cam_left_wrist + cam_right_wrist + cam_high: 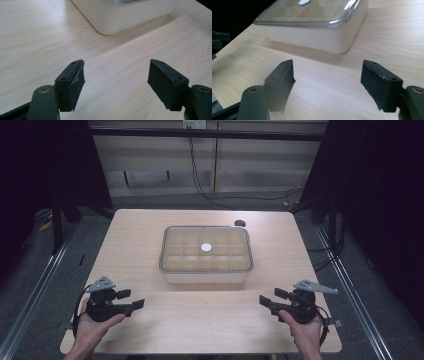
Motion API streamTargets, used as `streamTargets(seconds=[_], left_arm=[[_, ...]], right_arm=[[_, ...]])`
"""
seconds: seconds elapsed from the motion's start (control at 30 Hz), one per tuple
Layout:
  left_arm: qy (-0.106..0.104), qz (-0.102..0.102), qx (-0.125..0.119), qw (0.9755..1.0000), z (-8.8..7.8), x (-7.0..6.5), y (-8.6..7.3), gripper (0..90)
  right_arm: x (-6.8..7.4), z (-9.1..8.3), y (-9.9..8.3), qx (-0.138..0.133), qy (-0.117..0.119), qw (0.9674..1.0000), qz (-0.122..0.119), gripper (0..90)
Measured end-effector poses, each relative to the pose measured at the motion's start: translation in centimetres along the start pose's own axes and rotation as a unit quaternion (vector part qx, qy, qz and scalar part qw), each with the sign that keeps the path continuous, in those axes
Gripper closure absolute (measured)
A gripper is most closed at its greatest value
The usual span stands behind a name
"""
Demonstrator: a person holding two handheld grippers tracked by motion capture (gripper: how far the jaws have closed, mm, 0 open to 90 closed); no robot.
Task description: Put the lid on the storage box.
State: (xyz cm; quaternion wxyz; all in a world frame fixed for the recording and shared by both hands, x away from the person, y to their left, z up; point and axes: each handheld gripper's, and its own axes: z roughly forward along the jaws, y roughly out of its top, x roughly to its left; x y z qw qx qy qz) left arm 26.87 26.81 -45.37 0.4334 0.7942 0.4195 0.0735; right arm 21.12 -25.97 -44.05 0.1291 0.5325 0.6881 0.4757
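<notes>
A cream rectangular box (206,270) stands mid-table under a clear lid (206,249) that shows a grid of compartments and a small white round knob (206,248). My left gripper (132,299) hovers near the front left of the table, jaws open and empty, pointing right toward the box. In the left gripper view the box's near corner (125,15) lies ahead of the open jaws (116,77). My right gripper (271,297) mirrors it at the front right, open and empty. The right gripper view has the box (317,37) and lid (312,12) beyond its jaws (328,77).
The wooden table (135,235) has bare surface on both sides of the box and in front of it. A small black round object (240,223) lies behind the box's far right corner. Cables (200,185) run over the floor beyond the table.
</notes>
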Motion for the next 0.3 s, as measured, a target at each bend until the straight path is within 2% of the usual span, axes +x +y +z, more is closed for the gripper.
streamTargets(seconds=[0.03,0.07,0.13,0.17,0.2,0.27,0.3], left_arm=[[0.001,0.002,-0.001,1.0,0.0,-0.2,-0.3,29.1],[0.01,0.01,0.006,0.9999,0.0,-0.4,-1.0,29.1],[0.011,0.011,0.011,0.9998,0.1,-0.4,-1.3,29.0],[0.017,0.013,0.014,0.9997,0.1,-0.4,-1.7,28.0],[0.015,0.012,0.024,0.9995,0.5,-0.3,-2.1,28.3],[0.016,0.015,0.03,0.9993,0.6,-0.4,-2.2,28.5],[0.018,0.027,0.036,0.9988,0.7,-0.4,-2.1,28.4]], right_arm=[[0.0,0.0,0.0,0.0,0.0,1.0,0.0,25.8],[-0.3,-0.3,-0.7,-0.01,-0.005,0.9999,0.009,24.6],[-0.4,-0.4,-1.1,-0.012,-0.009,0.9998,0.01,24.2],[-0.6,-0.4,-1.3,-0.009,-0.013,0.9998,0.009,24.1],[-1.0,-0.4,-1.5,-0.003,-0.022,0.9997,0.007,22.5],[-1.3,-0.4,-1.6,-0.008,-0.023,0.9997,0.009,22.1],[-1.5,-0.4,-1.7,-0.01,-0.025,0.9996,0.011,21.7]])
